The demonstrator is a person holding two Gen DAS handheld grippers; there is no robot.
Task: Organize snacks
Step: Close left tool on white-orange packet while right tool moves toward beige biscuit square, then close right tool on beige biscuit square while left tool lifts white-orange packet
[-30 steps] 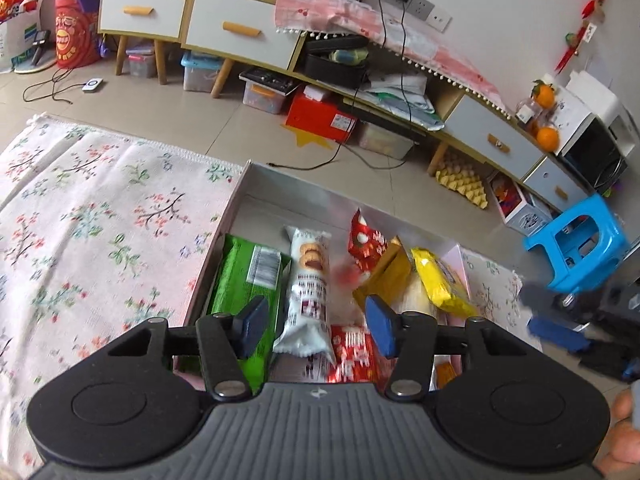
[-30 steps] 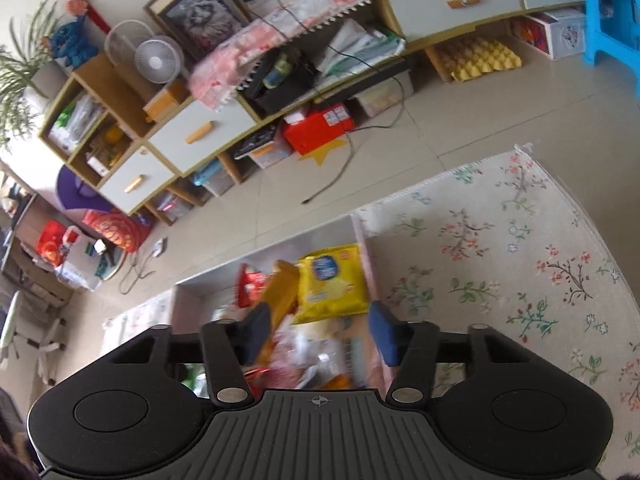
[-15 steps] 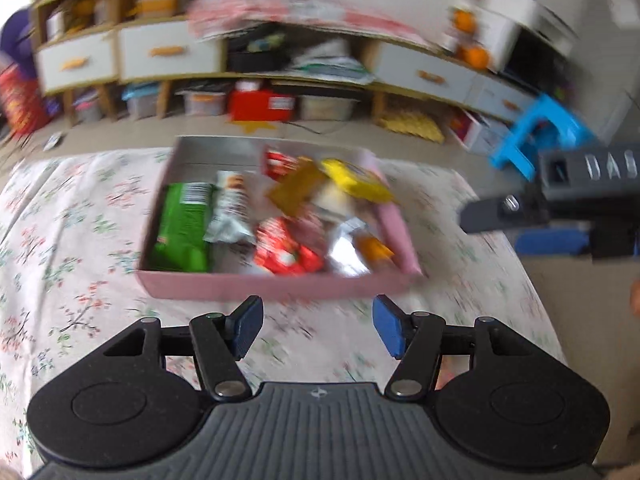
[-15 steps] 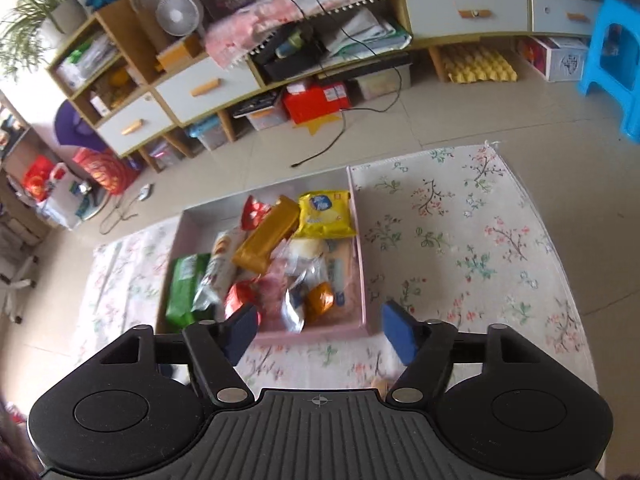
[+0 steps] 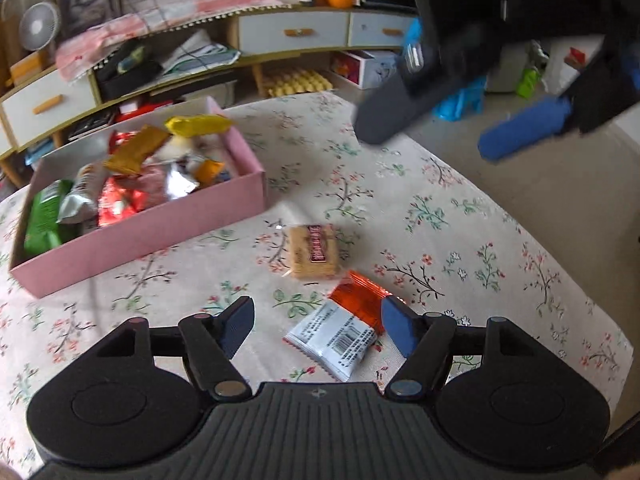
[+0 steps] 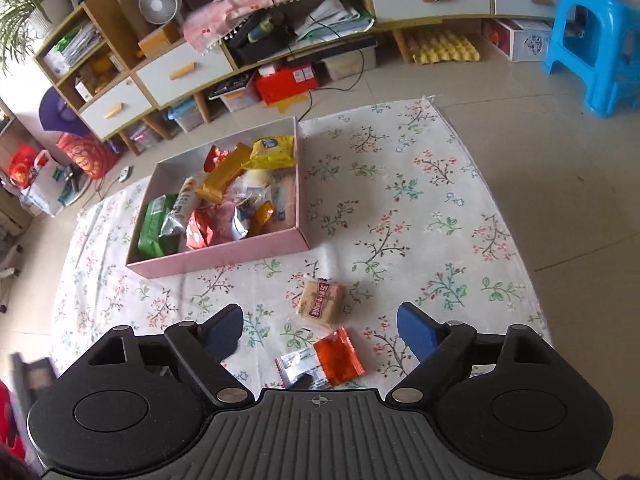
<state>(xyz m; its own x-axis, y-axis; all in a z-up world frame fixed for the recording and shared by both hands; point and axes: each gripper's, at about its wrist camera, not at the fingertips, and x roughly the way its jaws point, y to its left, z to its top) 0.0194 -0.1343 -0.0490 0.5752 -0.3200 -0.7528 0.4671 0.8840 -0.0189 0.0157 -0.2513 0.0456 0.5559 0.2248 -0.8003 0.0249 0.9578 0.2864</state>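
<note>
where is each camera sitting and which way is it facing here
Left wrist: on the left claw, angled down at the orange-and-white packet; its own open fingers show, the right claw blurred at top right.
Right wrist: on the right claw, higher, angled down over the floral cloth; only its own wide-open fingers show.
Shared: the pink box, the tan biscuit packet, the orange-and-white packet, the cabinet behind.
</note>
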